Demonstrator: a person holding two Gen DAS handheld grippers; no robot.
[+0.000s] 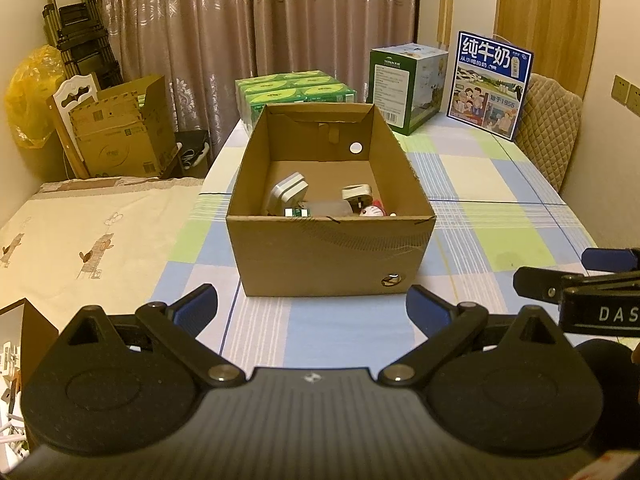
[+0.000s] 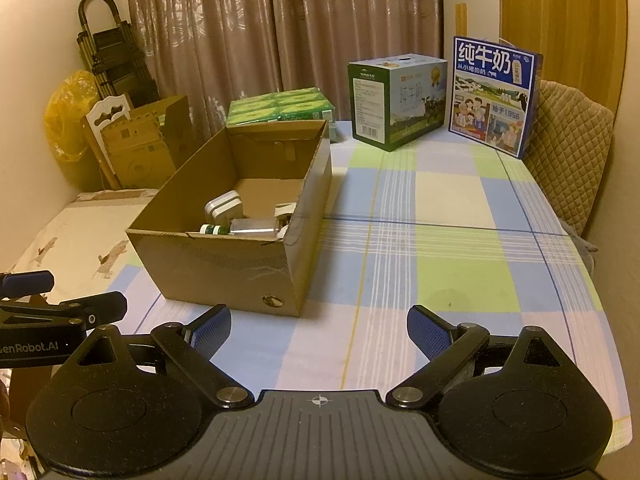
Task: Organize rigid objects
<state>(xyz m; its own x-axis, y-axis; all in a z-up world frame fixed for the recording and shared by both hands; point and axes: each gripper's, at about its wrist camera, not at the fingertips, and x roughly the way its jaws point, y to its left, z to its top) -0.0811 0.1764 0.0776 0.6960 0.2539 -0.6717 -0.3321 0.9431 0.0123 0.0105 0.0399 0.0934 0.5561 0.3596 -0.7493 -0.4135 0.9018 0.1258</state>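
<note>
- Resting on the checked bench (image 1: pixel 472 184), an open cardboard box (image 1: pixel 332 256) is seen; small rigid items are held inside: a grey-white adapter (image 1: pixel 289 193), a white plug (image 1: pixel 357 196), a green-white piece (image 1: pixel 297 212).
- Left tongs (image 1: pixel 312 312) and right tongs (image 2: pixel 319 334) are spread wide, nothing gripped, near the box.

box: brown cardboard box (image 1: pixel 328 248), open top, upright on the checked surface (image 1: pixel 500 184) | inside, near front wall: grey-white block (image 1: pixel 289 194) tilted; small green-white bottle (image 1: pixel 297 212); white plug (image 1: pixel 356 196); red-white toy (image 1: pixel 371 210)
</note>
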